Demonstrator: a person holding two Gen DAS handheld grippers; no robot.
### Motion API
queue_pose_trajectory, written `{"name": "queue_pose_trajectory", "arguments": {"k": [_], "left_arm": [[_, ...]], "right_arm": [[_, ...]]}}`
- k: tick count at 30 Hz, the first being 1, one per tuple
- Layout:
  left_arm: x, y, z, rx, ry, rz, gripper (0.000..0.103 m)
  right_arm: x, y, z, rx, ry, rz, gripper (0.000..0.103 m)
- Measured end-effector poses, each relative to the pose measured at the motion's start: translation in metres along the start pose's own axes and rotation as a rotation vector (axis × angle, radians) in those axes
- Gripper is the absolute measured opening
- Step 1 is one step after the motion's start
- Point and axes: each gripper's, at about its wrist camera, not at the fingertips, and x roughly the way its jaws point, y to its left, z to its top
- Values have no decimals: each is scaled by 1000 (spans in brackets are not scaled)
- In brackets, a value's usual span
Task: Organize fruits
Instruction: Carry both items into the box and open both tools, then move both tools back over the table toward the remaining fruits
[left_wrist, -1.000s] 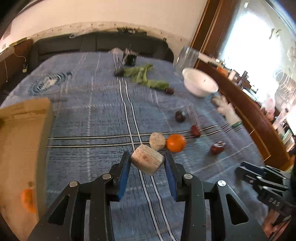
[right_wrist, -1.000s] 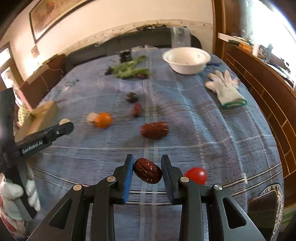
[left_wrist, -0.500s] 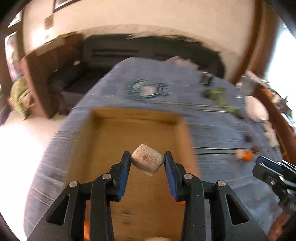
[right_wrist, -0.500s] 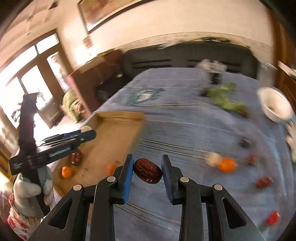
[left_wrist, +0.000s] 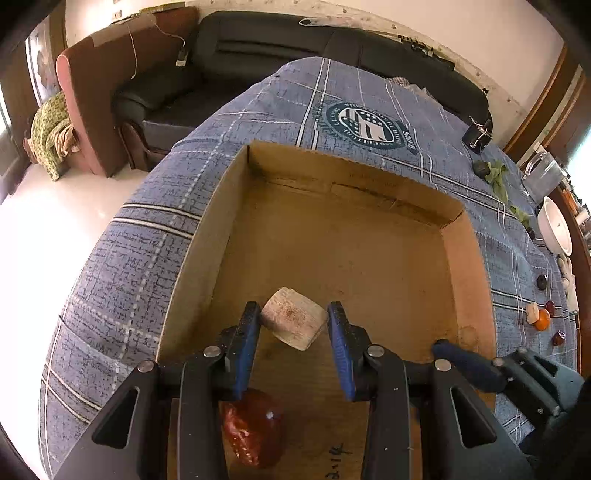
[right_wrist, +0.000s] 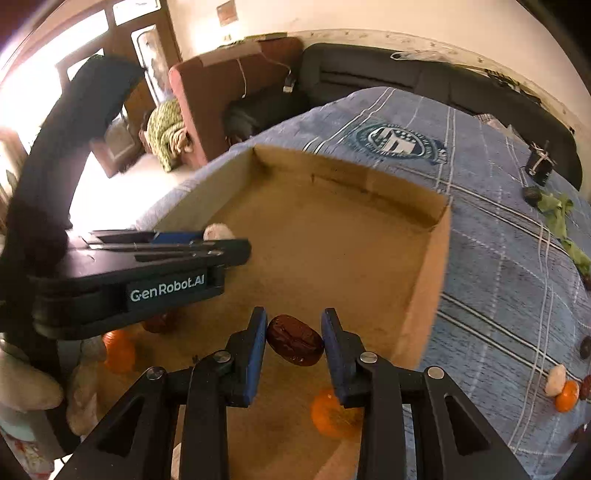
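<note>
Now we hover both grippers over the cardboard box (left_wrist: 465, 266) — a second ago they were above the blue cloth (left_wrist: 122, 266). Our left gripper (left_wrist: 294, 325) clamps the pale round piece (left_wrist: 293, 323); our right gripper (right_wrist: 294, 339) grips the dark date (right_wrist: 295, 344).

cardboard box (left_wrist: 469, 266): matt brown paperboard, scuffed floor. tablecloth (left_wrist: 155, 229): woven blue cloth, coarse weave. left gripper (left_wrist: 293, 334): matt black plastic, blue rubbery pads, bright metal rivets. pale chunk (left_wrist: 293, 323): dry, rough. date (right_wrist: 294, 345): glossy, wrinkled skin. sofa (left_wrist: 258, 40): smooth black leather-like cover.
</note>
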Motion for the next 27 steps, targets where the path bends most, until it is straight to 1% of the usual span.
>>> {"name": "queue_pose_trajectory", "arguments": {"k": [4, 6, 7, 8, 9, 10, 11, 12, 14, 15, 17, 18, 19, 22, 24, 26, 27], "left_arm": [[-6, 1, -1, -14, -15, -35, 37], [-19, 1, -2, -16, -54, -28, 37], [-25, 1, -3, -18, -70, -26, 40], [-34, 1, -3, -24, -93, -24, 44], [-46, 1, -4, -34, -126, -26, 46], [-53, 1, -6, -41, -146, -27, 50], [-63, 1, -8, -50, -171, -29, 53], [-73, 0, -10, -61, -199, -34, 55], [-91, -4, -17, -85, -247, -60, 62], [-99, -8, -20, -91, -263, -77, 63], [-109, -17, -24, -97, -277, -111, 66], [-114, -24, -28, -96, -283, -139, 67], [-118, -30, -31, -93, -285, -154, 69], [-127, -53, -42, -72, -297, -212, 72], [-127, -70, -47, -52, -301, -238, 74], [-120, -89, -49, -25, -288, -253, 74], [-115, -101, -50, -4, -268, -261, 74]], "right_arm": [[4, 4, -1, -24, 0, -9, 34], [0, 2, 0, -31, -15, -11, 35], [-4, 2, -1, -33, -28, -13, 36], [-11, 2, -2, -31, -43, -13, 40], [-19, 0, -5, -24, -58, -13, 47], [-27, -2, -8, -12, -75, -12, 51], [-36, -6, -11, 6, -94, -12, 57], [-43, -10, -13, 20, -109, -10, 60], [-60, -20, -20, 60, -145, -2, 62], [-69, -25, -24, 79, -161, -3, 66], [-86, -38, -35, 121, -197, -14, 71], [-95, -45, -43, 144, -214, -21, 72], [-103, -51, -50, 164, -226, -29, 73], [-133, -83, -81, 242, -256, -86, 75], [-153, -111, -103, 295, -268, -139, 83], [-176, -147, -132, 373, -268, -217, 86], [-185, -161, -144, 406, -263, -247, 86]]}}
